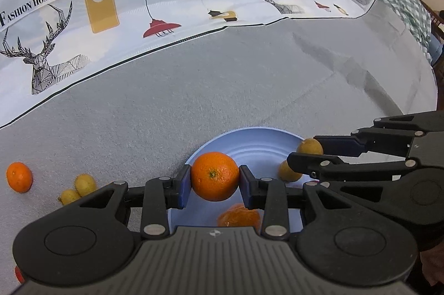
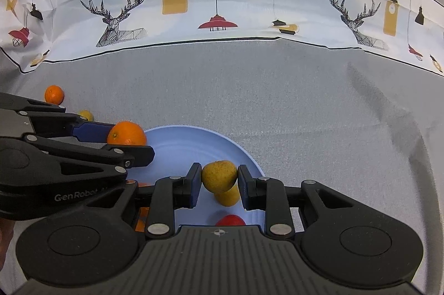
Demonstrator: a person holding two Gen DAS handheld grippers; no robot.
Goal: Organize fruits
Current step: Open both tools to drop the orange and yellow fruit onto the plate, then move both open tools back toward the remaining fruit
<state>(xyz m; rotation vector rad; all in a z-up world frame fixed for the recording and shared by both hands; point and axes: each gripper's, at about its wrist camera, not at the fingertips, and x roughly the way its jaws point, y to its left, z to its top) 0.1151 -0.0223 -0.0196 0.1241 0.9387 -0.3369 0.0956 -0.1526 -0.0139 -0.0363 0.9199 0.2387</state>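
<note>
while both your grippers hang over the blue plate [image 1: 249,136], start your reading at the table's left edge: a loose mandarin [image 1: 19,177] sits there on the grey cloth [image 1: 222,78], and just beside it, toward the plate, two small yellow fruits [image 1: 79,188] lie touching each other. they are still to be gathered.

next comes your left gripper [image 1: 215,185], closed onto an orange [image 1: 215,175] above the plate's left rim. the pads meet it across its widest part, and its stem scar faces back at the wrist camera, so the stem axis runs along the fingers. it is round, with no long axis to mind. i judge it firm and fairly heavy for its size, with a pebbled rind that should not slip; a moderate squeeze is enough.

below it in the plate lies an orange-coloured fruit [image 1: 240,217], partly hidden, and a red fruit [image 2: 230,220] toward the near rim.

further right, your right gripper [image 2: 219,179] is clamped on a yellow fruit [image 2: 219,175], over the plate's right half. it looks slightly egg-shaped, its narrower end tilted down toward a second yellow fruit [image 2: 229,196] resting in the plate beneath it. i judge it light, smooth-skinned and easier to bruise, so hold it gently across the middle and release low.
</note>
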